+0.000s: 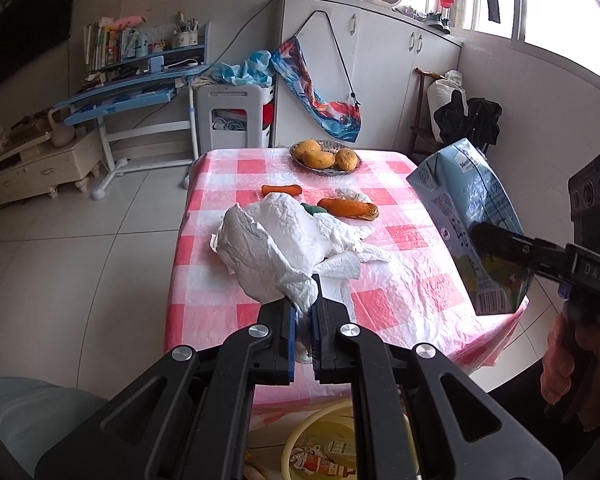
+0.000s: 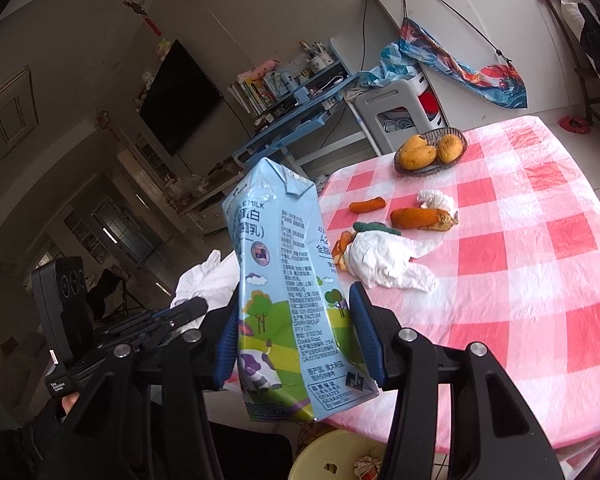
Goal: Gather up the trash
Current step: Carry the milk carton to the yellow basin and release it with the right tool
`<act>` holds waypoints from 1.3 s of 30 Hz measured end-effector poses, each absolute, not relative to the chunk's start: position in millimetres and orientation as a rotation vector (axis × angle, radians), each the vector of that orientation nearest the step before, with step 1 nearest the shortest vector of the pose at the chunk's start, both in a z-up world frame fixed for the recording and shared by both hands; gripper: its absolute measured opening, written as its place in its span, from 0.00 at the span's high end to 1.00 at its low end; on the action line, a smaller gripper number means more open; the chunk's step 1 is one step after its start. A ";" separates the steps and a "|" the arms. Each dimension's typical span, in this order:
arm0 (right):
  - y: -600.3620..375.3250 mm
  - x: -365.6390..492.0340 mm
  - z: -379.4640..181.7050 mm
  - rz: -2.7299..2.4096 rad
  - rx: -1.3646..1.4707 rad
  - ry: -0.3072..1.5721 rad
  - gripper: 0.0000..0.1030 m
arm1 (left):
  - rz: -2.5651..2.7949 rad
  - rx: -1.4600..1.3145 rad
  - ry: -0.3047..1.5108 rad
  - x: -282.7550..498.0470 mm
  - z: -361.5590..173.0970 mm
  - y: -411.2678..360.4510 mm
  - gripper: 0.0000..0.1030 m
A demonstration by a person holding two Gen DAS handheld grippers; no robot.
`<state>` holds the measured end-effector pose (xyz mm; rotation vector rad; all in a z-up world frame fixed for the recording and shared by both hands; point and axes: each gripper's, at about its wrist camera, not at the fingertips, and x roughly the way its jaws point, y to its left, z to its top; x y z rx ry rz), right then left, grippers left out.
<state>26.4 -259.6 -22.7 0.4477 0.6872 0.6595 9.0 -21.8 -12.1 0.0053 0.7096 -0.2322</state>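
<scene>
My left gripper (image 1: 303,312) is shut on a crumpled white paper towel (image 1: 268,252), lifted over the near end of the checked table (image 1: 412,292). In the right wrist view this gripper (image 2: 188,308) and its towel (image 2: 208,280) sit at the left. My right gripper (image 2: 296,320) is shut on a light-blue milk carton (image 2: 284,272), held tilted in the air; the carton (image 1: 472,224) hangs over the table's right edge. On the cloth lie another white tissue (image 2: 384,264), orange peel (image 2: 342,248), a small tissue wad (image 2: 436,200) and two orange food scraps (image 2: 420,218).
A basket of mangoes (image 1: 326,156) stands at the table's far end. A yellow-rimmed bin (image 1: 300,436) with wrappers inside sits on the floor below the near table edge. A person's hand (image 1: 568,352) grips the right tool. Blue desk, white cabinets and tiled floor surround the table.
</scene>
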 end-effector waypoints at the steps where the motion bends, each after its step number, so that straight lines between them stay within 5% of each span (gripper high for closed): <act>1: -257.2 20.9 -24.6 0.664 0.448 0.693 0.51 | -0.232 0.006 0.708 7.5 -12.3 -22.9 0.94; 24: -205.9 -55.2 -92.1 0.690 0.324 0.997 0.51 | -0.242 0.004 0.682 -3.8 -7.9 -24.2 0.94; 39: -243.3 -62.3 -59.8 0.504 0.345 0.790 0.23 | -0.295 0.049 0.737 -35.2 -26.2 -44.1 0.94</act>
